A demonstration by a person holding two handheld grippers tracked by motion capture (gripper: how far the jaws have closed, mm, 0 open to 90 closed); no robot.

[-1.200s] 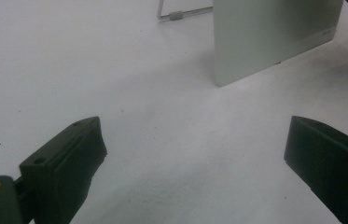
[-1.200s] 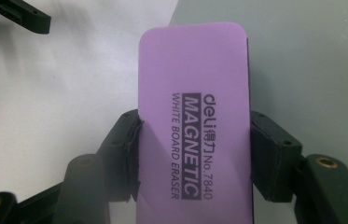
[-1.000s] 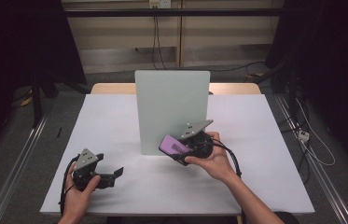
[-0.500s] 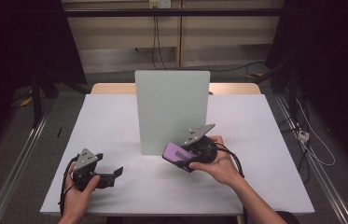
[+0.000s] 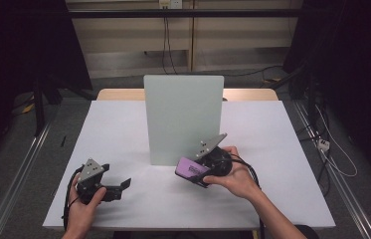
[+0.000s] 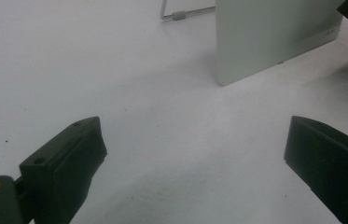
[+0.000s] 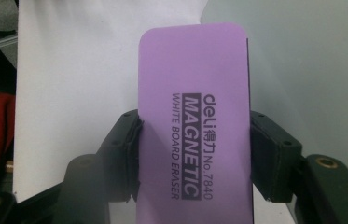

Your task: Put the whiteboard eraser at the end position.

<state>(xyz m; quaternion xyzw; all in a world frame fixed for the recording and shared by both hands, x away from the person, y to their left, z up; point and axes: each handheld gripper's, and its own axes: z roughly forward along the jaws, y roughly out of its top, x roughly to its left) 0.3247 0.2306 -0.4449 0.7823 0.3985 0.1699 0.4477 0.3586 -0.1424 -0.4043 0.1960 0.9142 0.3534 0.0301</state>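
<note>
A purple magnetic whiteboard eraser (image 7: 195, 116) sits clamped between the two black jaws of my right gripper (image 5: 193, 172), which is shut on it; the eraser (image 5: 191, 168) is held tilted just in front of the lower right of the upright pale whiteboard (image 5: 183, 117). My left gripper (image 5: 122, 186) rests low near the table's front left, its jaws wide open with bare table between them. In the left gripper view the whiteboard (image 6: 274, 37) stands ahead to the right.
The white table (image 5: 123, 129) spreads around the board. A metal stand leg (image 6: 181, 14) shows behind the board. Cables and floor rails lie beside the table on the right (image 5: 322, 144).
My right gripper with the eraser has drifted slightly down and toward the front of the table. The left gripper has stayed put.
</note>
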